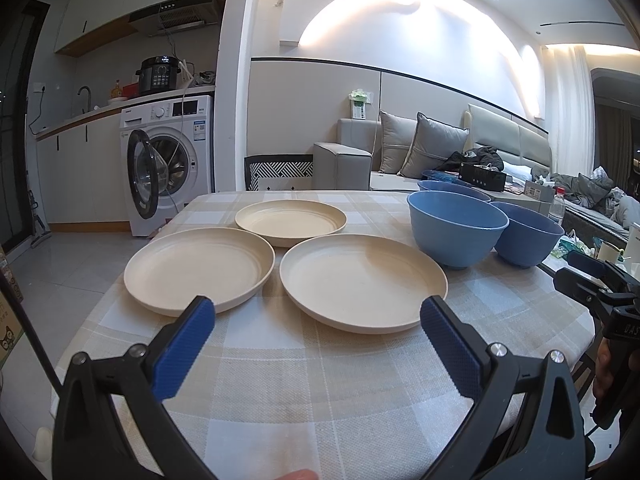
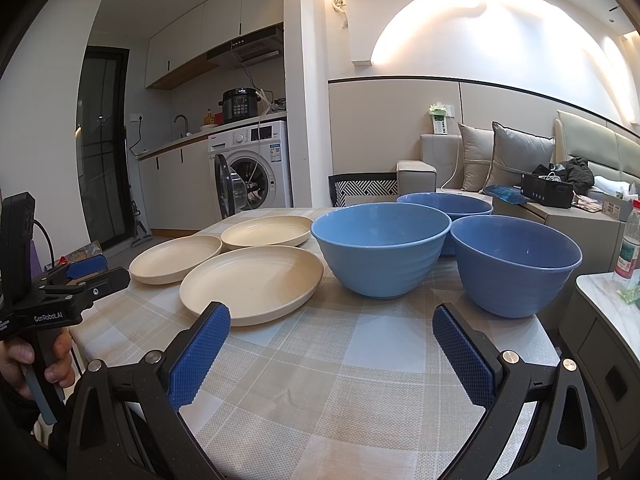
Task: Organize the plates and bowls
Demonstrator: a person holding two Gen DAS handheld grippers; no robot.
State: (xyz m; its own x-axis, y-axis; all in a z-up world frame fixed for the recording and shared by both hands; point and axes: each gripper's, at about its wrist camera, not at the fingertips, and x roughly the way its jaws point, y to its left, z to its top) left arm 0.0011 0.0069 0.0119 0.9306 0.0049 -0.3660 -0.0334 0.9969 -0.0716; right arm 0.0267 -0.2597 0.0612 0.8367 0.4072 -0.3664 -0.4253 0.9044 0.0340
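Three cream plates lie apart on the checked tablecloth: a near right plate point(image 1: 362, 282) point(image 2: 252, 282), a left plate point(image 1: 199, 268) point(image 2: 176, 258) and a far plate point(image 1: 291, 221) point(image 2: 267, 231). To their right stand three blue bowls: a front bowl point(image 1: 456, 228) point(image 2: 380, 248), a right bowl point(image 1: 526, 238) point(image 2: 516, 264) and a back bowl point(image 1: 454, 190) point(image 2: 444, 205). My left gripper point(image 1: 318, 320) hovers open just before the two near plates, holding nothing. My right gripper point(image 2: 331, 326) is open too, short of the front and right bowls, empty.
The table point(image 1: 304, 392) is round with a drop at its edges. A side cabinet point(image 2: 600, 320) with a plastic bottle point(image 2: 630, 246) stands at its right. A sofa point(image 1: 400, 152) is behind, a washing machine point(image 1: 168, 160) with its door open at the back left.
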